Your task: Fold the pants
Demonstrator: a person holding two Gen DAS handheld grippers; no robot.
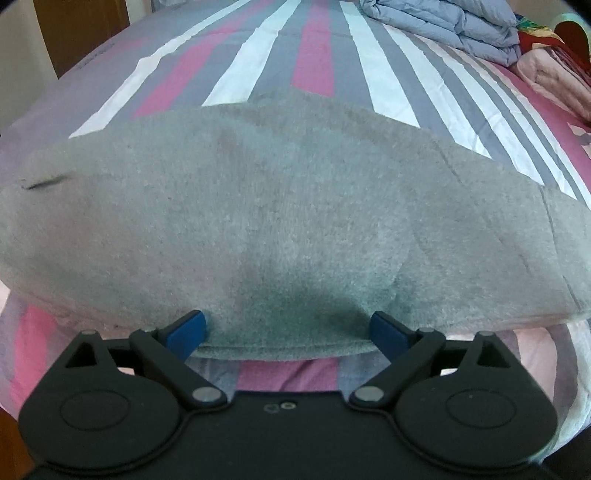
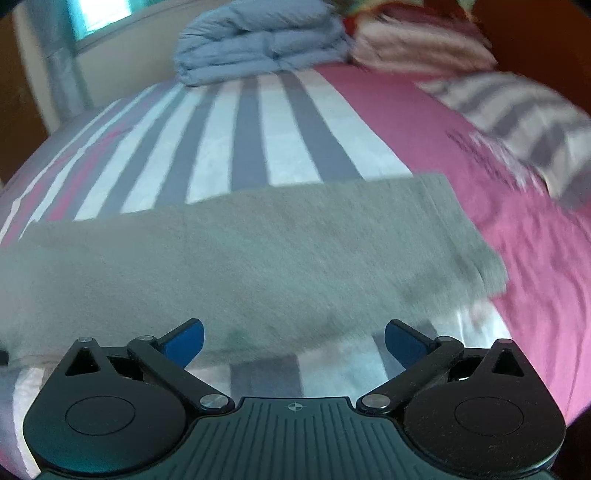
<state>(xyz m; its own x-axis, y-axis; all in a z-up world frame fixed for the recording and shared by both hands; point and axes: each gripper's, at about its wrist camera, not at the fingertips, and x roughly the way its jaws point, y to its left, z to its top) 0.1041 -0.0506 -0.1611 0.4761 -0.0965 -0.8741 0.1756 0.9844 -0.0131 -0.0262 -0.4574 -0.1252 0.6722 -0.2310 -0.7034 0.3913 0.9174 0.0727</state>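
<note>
Grey fleece pants (image 1: 280,221) lie flat across a striped bed, stretching left to right. In the left wrist view my left gripper (image 1: 288,334) is open, its blue pads (image 1: 186,332) wide apart at the near edge of the pants, and the cloth edge hangs between them. In the right wrist view the pants (image 2: 258,258) show as a long grey band with a square end at the right. My right gripper (image 2: 293,341) is open just at the pants' near edge, with nothing between its pads (image 2: 404,347). That view is motion-blurred.
The bed sheet (image 1: 314,55) has pink, grey and white stripes. A folded blue quilt (image 2: 258,40) and pink folded bedding (image 2: 417,44) lie at the far end. A striped pillow (image 2: 524,114) lies at the right. A wooden door (image 1: 81,29) stands far left.
</note>
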